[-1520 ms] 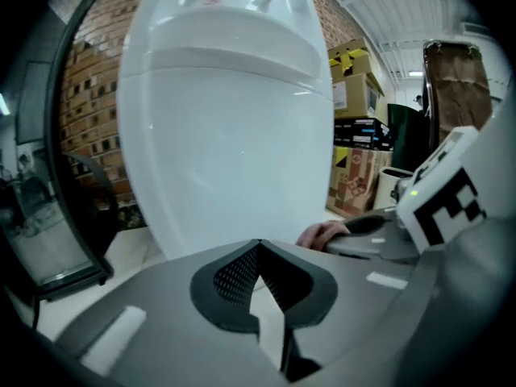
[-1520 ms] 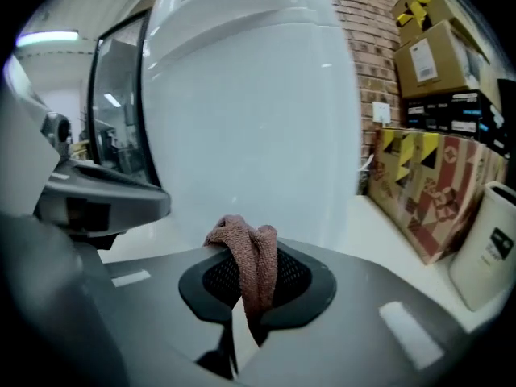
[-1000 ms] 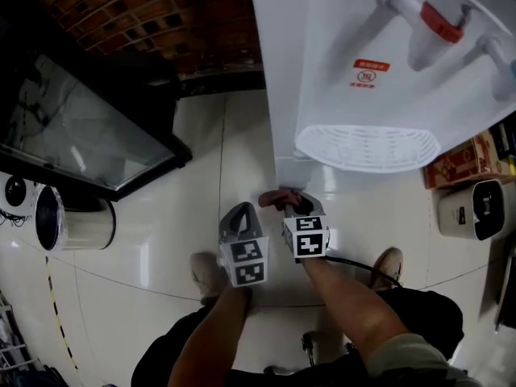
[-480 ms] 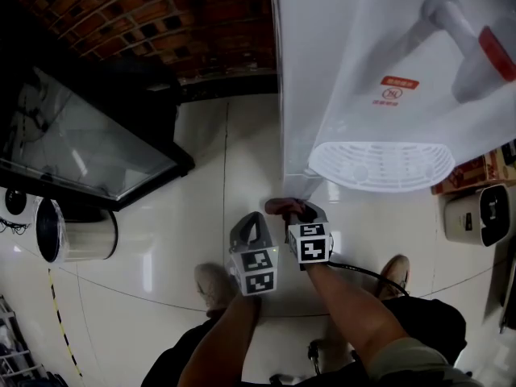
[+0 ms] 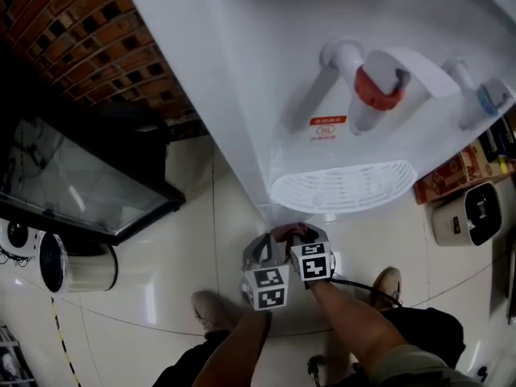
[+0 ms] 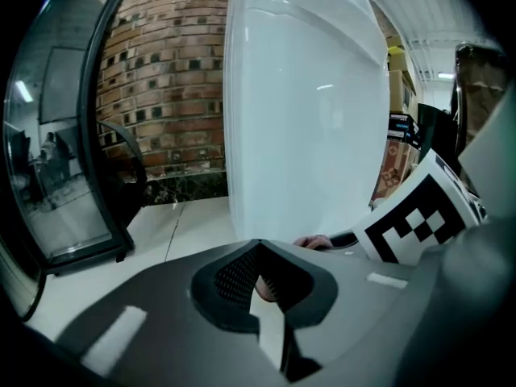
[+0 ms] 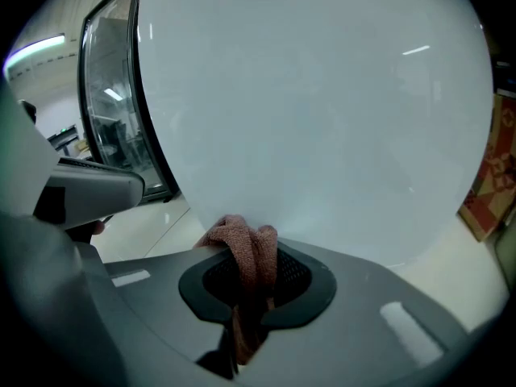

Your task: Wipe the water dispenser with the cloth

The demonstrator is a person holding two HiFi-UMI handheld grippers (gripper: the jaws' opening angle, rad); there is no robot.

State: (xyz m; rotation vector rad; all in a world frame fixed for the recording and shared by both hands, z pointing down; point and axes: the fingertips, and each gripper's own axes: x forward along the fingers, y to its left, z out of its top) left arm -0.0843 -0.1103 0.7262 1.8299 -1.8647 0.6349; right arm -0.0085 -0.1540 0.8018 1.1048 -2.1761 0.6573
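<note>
Cloth (image 5: 287, 232) is what matters here. From the left, our left gripper (image 5: 261, 248) has slid in close beside the right one, its jaws drawn together on nothing. Our right gripper (image 5: 301, 235) has sunk a little, clamped on the reddish-brown cloth, which now bunches against the foot of the water dispenser (image 5: 258, 95) below the drip tray (image 5: 343, 185). We judge the wipe has reached the cabinet's bottom. Its white front looks glossy and unmarked.
</note>
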